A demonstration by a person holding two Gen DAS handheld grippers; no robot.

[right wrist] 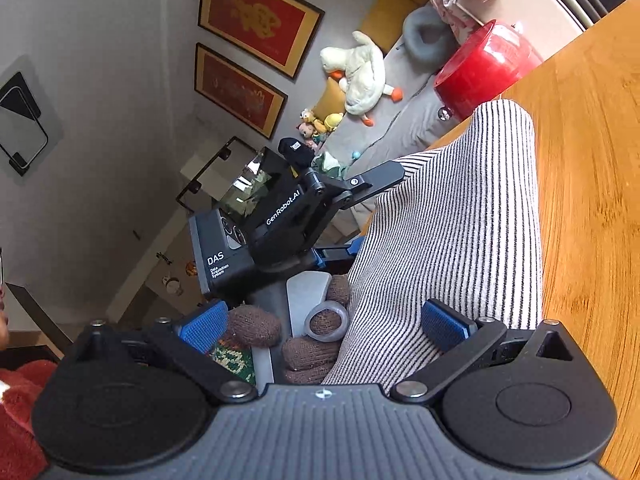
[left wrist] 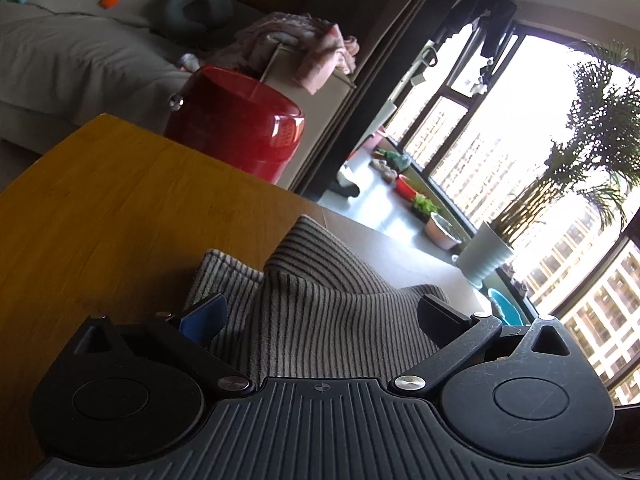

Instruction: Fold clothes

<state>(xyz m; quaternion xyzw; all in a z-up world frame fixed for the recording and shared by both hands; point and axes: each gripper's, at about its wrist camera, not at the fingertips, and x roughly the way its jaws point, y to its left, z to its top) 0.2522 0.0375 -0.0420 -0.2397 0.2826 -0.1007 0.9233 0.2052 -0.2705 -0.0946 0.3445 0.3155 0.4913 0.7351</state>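
We had a striped cloth (left wrist: 320,312) on our wooden table (left wrist: 120,208). It lay bunched up, with a bump sticking up in the middle. In the left wrist view, our left claw (left wrist: 322,316) was spread wide apart, and the cloth sat between its two fingers. We could not tell if the fingers touched the cloth.

In the right wrist view, our right claw (right wrist: 324,326) was wide apart too. The striped cloth (right wrist: 452,248) ran from its right finger up toward 1 o'clock, along the table's edge (right wrist: 592,160). The left claw (right wrist: 344,216) showed there at 12 o'clock, with both of its fingers reaching the cloth's left side.

A red tub (left wrist: 240,128) stood past the table at 11 o'clock in the left view. A toy duck (right wrist: 360,72) lay on the gray couch (right wrist: 404,120) behind it.
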